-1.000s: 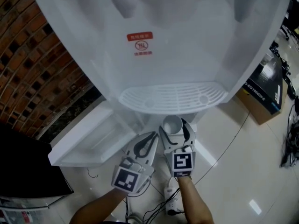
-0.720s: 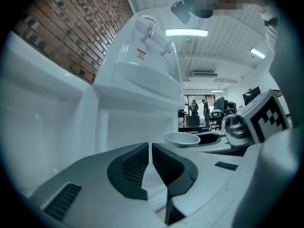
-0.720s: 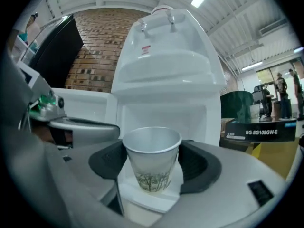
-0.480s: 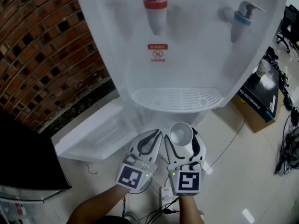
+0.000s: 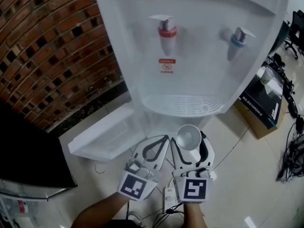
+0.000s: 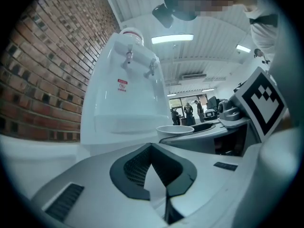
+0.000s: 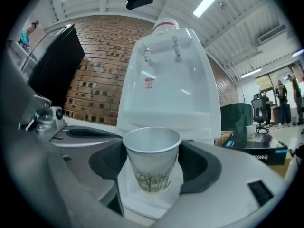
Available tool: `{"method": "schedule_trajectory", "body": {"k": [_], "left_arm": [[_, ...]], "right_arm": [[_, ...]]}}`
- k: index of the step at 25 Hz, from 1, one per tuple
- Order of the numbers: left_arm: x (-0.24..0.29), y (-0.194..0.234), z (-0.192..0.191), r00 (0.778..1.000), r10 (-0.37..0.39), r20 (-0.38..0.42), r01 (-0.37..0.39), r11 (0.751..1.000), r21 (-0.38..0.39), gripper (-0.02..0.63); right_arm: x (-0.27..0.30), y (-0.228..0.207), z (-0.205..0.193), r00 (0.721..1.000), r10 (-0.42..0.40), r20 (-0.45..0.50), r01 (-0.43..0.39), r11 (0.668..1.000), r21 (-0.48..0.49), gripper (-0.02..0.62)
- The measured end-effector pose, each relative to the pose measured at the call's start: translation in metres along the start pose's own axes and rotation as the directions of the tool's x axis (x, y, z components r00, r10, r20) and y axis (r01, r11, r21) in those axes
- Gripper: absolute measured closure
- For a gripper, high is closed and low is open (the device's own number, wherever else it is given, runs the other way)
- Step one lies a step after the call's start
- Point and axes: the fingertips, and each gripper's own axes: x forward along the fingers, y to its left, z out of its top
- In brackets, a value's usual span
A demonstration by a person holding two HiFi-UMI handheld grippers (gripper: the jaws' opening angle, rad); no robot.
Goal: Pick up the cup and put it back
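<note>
Gripping the paper cup (image 7: 152, 160) upright in its clamped jaws, the right gripper (image 5: 191, 144) hangs before the water dispenser's (image 5: 190, 42) drip tray (image 5: 183, 106), probably to set it down level, while the left gripper (image 5: 154, 148) idles alongside, jaws together, empty.

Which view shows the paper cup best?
The right gripper view: the cup shows its whole side and tree print. The head view shows only its mouth from above; the left gripper view, only its rim.

Pale grey left gripper (image 5: 160, 141) and right gripper (image 5: 189, 139), each with dark ribbed inner pads (image 7: 204, 167) and a black-and-white square-marker cube (image 5: 195, 189).
</note>
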Motion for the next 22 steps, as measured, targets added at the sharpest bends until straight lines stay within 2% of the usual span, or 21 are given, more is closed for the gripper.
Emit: {"method": "schedule_trajectory", "body": {"k": [7,10,16,22], "left_arm": [[0.001,-0.005,0.073,0.999,0.025,-0.042,-0.025,1.000,0.003,0.604],[0.008,-0.002,0.123,0.999,0.048,-0.022,-0.048,0.999,0.001,0.604],[0.013,-0.004,0.225,0.996,0.079,-0.040,-0.079,0.997,-0.001,0.604],[0.027,0.006,0.345,0.992,0.123,-0.030,-0.123,0.992,0.004,0.604]], "right_arm": [[-0.022,-0.005,0.075,0.999,0.024,-0.032,-0.024,1.000,-0.019,0.252],[-0.030,-0.009,0.117,0.999,0.033,-0.042,-0.033,0.999,-0.022,0.252],[-0.051,-0.016,0.212,0.997,0.062,-0.055,-0.063,0.998,-0.025,0.252],[-0.066,-0.017,0.336,0.994,0.110,-0.026,-0.111,0.993,-0.042,0.252]]}}
